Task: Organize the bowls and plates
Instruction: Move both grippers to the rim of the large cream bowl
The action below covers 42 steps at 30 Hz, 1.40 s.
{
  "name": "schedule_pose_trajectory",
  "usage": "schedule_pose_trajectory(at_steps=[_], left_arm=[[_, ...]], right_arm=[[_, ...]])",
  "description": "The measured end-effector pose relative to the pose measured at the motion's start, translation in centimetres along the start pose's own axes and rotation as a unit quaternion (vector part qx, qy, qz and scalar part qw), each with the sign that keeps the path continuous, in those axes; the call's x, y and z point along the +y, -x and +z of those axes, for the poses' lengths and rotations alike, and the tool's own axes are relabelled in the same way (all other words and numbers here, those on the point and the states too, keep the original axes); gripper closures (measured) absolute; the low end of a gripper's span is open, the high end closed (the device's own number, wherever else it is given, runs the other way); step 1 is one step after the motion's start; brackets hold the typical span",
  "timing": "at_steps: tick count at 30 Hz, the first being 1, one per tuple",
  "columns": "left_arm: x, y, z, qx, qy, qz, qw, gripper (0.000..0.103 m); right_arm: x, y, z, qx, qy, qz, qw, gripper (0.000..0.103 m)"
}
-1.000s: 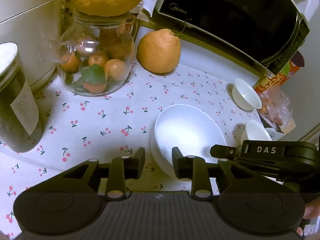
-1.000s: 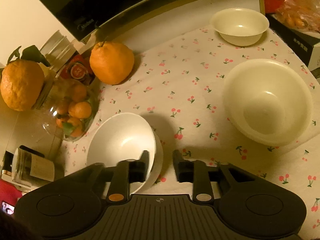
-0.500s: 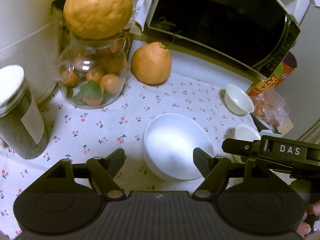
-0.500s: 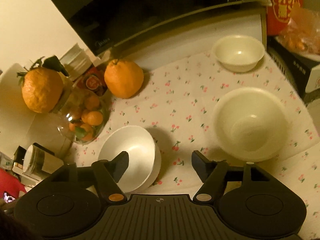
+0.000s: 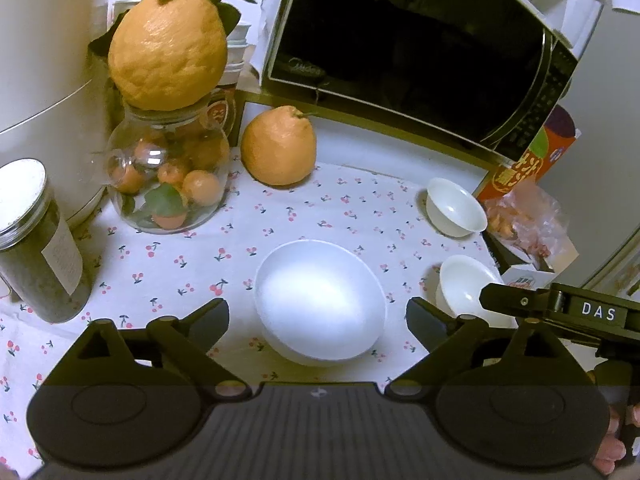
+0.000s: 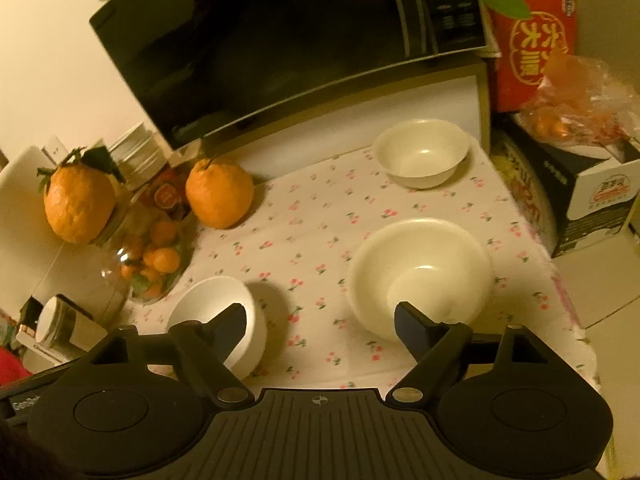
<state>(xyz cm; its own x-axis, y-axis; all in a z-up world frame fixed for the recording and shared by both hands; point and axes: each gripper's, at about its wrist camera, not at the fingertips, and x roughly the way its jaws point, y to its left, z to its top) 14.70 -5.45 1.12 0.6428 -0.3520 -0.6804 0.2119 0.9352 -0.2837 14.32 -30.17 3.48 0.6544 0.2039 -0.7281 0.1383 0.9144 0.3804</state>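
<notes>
Left tongs (image 5: 318, 316) and right tongs (image 6: 320, 318) are held apart, gripping nothing; the white bowl (image 5: 320, 300) is seen on the cloth-covered surface (image 5: 280, 216), another bowl (image 6: 420, 276) well apart

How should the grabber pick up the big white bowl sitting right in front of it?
Probably by the rim. The big white bowl sits upright and open, too wide to straddle whole. Bring the left gripper down from above, one finger inside its near wall and one outside, then pinch. Its jaws stand wide open, holding nothing.

White bowls (image 5: 320, 300) sit on a white cloth (image 5: 280, 216) printed with red cherries beside orange citrus (image 5: 279, 146).
</notes>
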Motion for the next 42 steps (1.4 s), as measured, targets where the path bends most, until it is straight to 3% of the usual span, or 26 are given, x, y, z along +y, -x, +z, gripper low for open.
schedule_pose_trajectory(at_steps=[13,25,34,42], left_arm=[[-3.5,-1.8,-0.4,-0.004,-0.005,-0.019,0.9998,0.004],[-6.2,-4.6,-0.6,-0.005,0.011,-0.061,0.9981,0.004],[-8.1,-7.6,-1.2,-0.008,0.007,-0.100,0.9949,0.016],[-8.8,-9.6,-1.9,0.003,-0.014,-0.096,0.9952,0.026]], right_arm=[[-4.3,1.6,0.8,-0.020,-0.025,-0.022,0.999,0.018],[-9.3,1.3,1.4,-0.027,-0.081,-0.036,0.996,0.017],[-11.8,-1.1,1.7,-0.024,-0.147,0.000,0.989,0.017],[-13.1,-2.7,1.6,-0.021,-0.178,0.001,0.984,0.017]])
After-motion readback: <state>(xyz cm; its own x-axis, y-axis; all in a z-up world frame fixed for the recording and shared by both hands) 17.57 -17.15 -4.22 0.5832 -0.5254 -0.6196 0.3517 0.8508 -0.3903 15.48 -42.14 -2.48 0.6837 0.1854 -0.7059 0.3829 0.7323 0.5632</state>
